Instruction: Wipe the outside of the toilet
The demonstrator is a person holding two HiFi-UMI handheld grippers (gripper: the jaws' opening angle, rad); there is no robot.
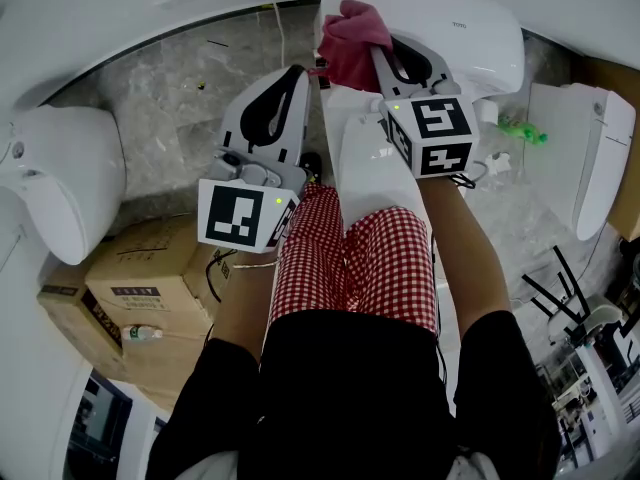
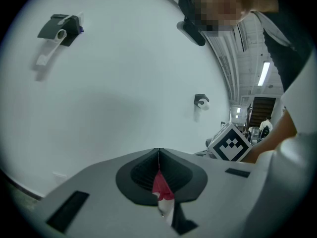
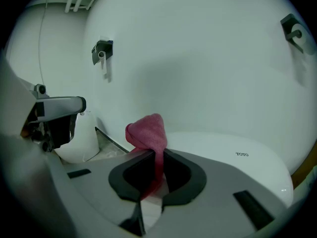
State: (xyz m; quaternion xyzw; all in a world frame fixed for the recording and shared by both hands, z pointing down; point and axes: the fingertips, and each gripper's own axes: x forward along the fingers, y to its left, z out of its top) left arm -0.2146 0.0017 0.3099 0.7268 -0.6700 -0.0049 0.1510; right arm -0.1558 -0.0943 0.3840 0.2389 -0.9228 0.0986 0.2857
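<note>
The right gripper [image 1: 380, 53] has its jaws clamped on a pink cloth [image 1: 350, 38] at the near edge of the toilet [image 1: 460, 38] lid. The wipe looks barely begun. To do it well, tip that gripper so the bunched cloth leads and not the jaws, press it flat to the porcelain, and work in long overlapping strokes across the lid and then down the sides. The head view alone shows both grippers together, with the left gripper [image 1: 300, 70] just beside the cloth. Only the left gripper view shows that its jaws are shut tip to tip with a red scrap between them, probably a corner of the cloth. That view shows no toilet, just bare wall. The right gripper view shows the cloth standing in a peak above the jaws, though not whether it touches the lid.
</note>
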